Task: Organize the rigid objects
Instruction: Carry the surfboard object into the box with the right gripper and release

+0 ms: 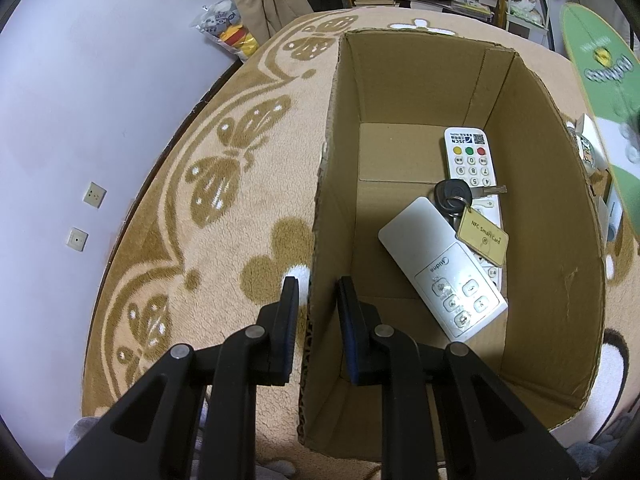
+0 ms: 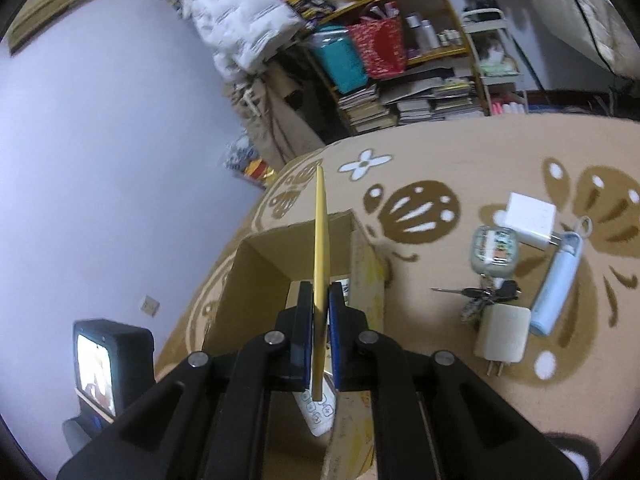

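Left wrist view — left tool (image 1: 318, 292) straddling brown cardboard box (image 1: 552, 208) wall, unclamped; right tool (image 2: 320, 304) pinching thin yellow-edged flat board (image 2: 321, 240), pointing toward 12 o'clock.

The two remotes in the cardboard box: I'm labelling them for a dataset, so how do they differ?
The JSCN remote has a number pad and yellow, green and red buttons; the Midea remote shows only a few pale buttons at its near end. The JSCN remote lies underneath, along the right wall of the cardboard box; the Midea remote lies diagonally over its lower part. The key with NFC tag rests on both. Both are white, face up.
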`<state>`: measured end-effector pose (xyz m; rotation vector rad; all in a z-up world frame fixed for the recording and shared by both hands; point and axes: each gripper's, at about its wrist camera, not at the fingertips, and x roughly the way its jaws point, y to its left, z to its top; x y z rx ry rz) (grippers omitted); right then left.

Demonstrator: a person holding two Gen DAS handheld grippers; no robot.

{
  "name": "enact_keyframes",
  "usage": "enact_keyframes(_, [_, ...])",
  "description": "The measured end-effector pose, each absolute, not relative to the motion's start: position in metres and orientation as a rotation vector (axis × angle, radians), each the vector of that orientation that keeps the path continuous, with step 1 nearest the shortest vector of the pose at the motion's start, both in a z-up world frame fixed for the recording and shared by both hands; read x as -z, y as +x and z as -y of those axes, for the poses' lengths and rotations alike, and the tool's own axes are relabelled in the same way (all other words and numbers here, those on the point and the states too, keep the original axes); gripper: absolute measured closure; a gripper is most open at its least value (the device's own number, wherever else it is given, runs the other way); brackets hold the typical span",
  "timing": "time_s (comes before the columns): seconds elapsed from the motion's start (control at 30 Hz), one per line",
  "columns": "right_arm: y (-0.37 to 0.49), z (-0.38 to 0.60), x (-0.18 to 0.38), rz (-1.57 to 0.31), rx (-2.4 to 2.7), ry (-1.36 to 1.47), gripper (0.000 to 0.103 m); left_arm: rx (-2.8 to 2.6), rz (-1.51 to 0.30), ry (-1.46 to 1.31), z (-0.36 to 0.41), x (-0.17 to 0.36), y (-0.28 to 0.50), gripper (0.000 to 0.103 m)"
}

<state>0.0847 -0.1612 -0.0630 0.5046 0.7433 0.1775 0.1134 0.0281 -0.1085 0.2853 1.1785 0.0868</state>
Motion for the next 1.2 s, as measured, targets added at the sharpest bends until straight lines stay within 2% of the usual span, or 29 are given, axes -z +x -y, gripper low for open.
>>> enact_keyframes(0.53, [0.113,0.121,0.089,-0.855,-0.135,0.310,0.094,-0.081,-1.184,0.265,-0.031,0.108,0.115,0.083])
enact_keyframes(1.07, [0.101,0.137,0.065,-0.806,-0.107,0.293,0.093,-0.080,-1.188,0.256,-0.032,0.106,0.117,0.083])
enact_keyframes(1.17, [0.098,0.148,0.060,-0.794,-0.088,0.299,0.088,-0.080,-1.188,0.256,-0.032,0.106,0.117,0.083])
enact_keyframes(1.2, [0.097,0.152,0.059,-0.794,-0.080,0.297,0.082,-0.080,-1.188,0.256,-0.032,0.106,0.117,0.083])
